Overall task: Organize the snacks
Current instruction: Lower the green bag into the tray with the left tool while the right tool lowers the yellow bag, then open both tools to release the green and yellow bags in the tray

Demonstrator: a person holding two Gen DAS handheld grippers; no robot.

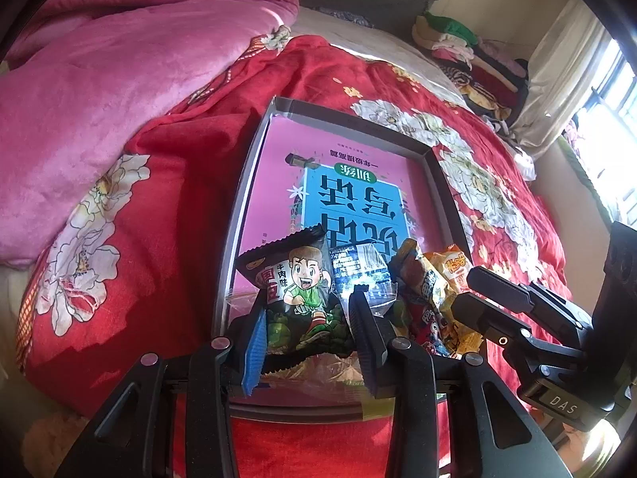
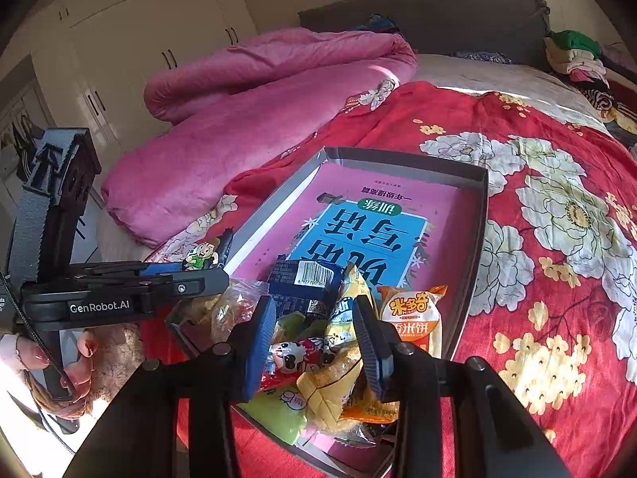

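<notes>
Two claws work over the grey box (image 2: 475, 239) on your red floral bed cover (image 2: 557, 279). Your left claw (image 1: 308, 318) is clamped on the black cartoon-boy snack packet (image 1: 296, 290) at the box's near-left corner. Your right claw (image 2: 314, 338) stands wide around the yellow packet (image 2: 338, 362) in the snack pile.

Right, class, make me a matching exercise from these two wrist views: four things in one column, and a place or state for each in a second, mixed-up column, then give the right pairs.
Things
1. cartoon-boy snack packet
2. orange rice-cracker packet
3. pink book
4. pink quilt

Places or states
A. lying flat on the floor of the grey box
B. bunched up on the bed, outside the box
C. held between the left gripper fingers
D. lying in the box against its right wall

Pairs: 1-C, 2-D, 3-A, 4-B
</notes>
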